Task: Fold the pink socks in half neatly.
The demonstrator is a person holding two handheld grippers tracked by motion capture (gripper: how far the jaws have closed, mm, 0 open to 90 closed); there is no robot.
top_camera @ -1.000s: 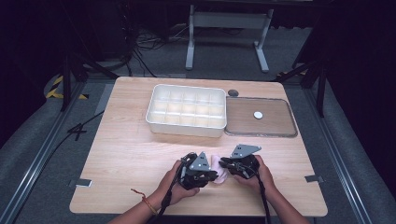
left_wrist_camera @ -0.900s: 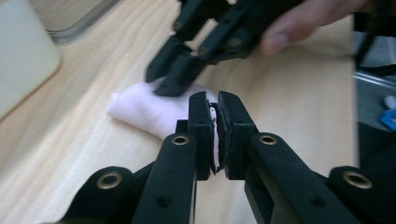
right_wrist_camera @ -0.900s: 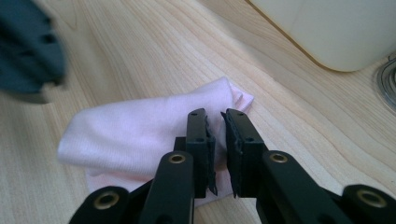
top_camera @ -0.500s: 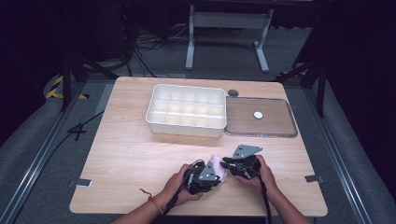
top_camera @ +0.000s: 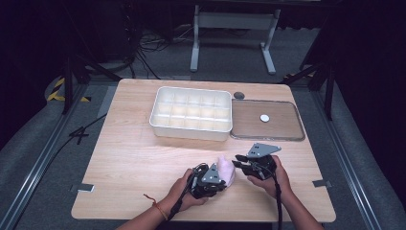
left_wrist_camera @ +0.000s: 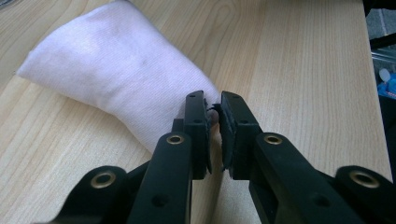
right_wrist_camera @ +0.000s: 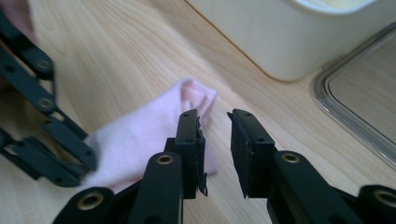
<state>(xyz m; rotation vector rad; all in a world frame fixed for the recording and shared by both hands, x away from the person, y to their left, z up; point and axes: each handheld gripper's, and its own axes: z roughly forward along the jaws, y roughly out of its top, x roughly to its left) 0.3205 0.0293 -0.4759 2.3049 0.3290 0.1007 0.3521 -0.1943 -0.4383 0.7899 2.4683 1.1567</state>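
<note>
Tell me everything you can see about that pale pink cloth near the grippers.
The pale pink cloth is a small, soft, finely ribbed knit piece, maybe a sock. It lies flat and slightly bunched on the wooden table, near its front edge. The left gripper is shut on one end. The right gripper is open just above the other end.

free: bare table (top_camera: 129,167) left of both tools | blocked: divided bin (top_camera: 191,113), lidded tray (top_camera: 268,120) beyond them

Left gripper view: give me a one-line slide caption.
Left gripper, jaws shut, pinching the edge of a pale pink cloth lying on the wooden table.
</note>
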